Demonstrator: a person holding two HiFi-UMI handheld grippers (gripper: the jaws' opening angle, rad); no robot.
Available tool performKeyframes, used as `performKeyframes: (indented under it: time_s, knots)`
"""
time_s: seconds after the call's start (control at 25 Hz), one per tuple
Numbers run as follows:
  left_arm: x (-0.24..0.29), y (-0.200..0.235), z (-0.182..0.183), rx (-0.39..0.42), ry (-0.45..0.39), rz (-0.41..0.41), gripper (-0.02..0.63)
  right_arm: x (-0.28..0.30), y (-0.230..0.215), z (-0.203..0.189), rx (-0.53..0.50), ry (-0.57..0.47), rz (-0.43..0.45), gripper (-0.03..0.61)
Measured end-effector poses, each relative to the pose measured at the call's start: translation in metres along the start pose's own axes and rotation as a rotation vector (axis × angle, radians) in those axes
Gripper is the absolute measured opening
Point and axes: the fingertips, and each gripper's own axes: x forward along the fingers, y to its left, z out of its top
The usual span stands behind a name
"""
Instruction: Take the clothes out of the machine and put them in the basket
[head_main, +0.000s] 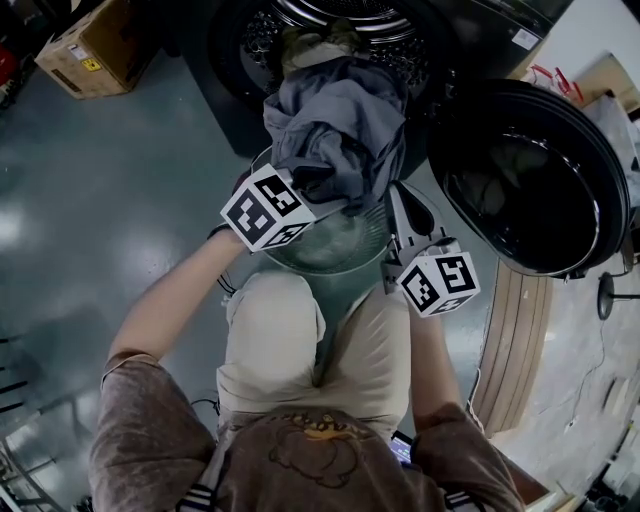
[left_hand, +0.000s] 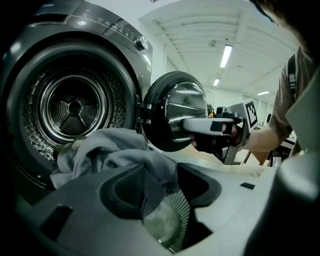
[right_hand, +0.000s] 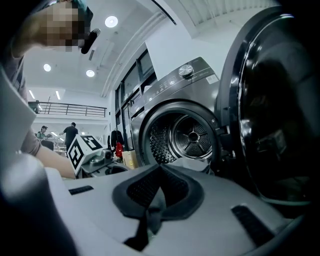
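A grey garment (head_main: 335, 130) hangs from the mouth of the front-loading machine (head_main: 330, 20) down into a round mesh basket (head_main: 335, 255) between the person's knees. Behind it, an olive piece (head_main: 315, 42) lies at the drum's lip. My left gripper (head_main: 318, 195) reaches over the basket. In the left gripper view the left gripper (left_hand: 160, 192) has its jaws apart, with a fold of the grey garment (left_hand: 110, 150) hanging between them above the basket mesh (left_hand: 172, 220). My right gripper (head_main: 405, 200) is held beside the basket's right rim. In its own view the right gripper (right_hand: 156, 195) is shut, pointing at the drum (right_hand: 192, 137).
The machine's round door (head_main: 535, 185) stands swung open to the right, close to the right gripper. A cardboard box (head_main: 95, 45) sits on the grey floor at the far left. Wooden boards (head_main: 515, 340) lie at the right. People stand far off in the hall (right_hand: 70, 132).
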Motion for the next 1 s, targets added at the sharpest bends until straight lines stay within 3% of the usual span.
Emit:
performKeyframes:
  time_s: [0.16,0.52,1.0]
  knots:
    - [-0.001,0.011,0.011,-0.008,-0.034,0.023,0.24,-0.002,0.002,0.0,-0.002,-0.002,-0.004,-0.003]
    - [0.033,0.087,0.034,-0.028,-0.105,0.185,0.356,-0.011,-0.009,0.002,-0.008,0.0,-0.04,-0.003]
    - [0.115,0.181,0.053,-0.048,-0.063,0.318,0.428,-0.019,-0.027,0.0,-0.008,0.015,-0.091,-0.003]
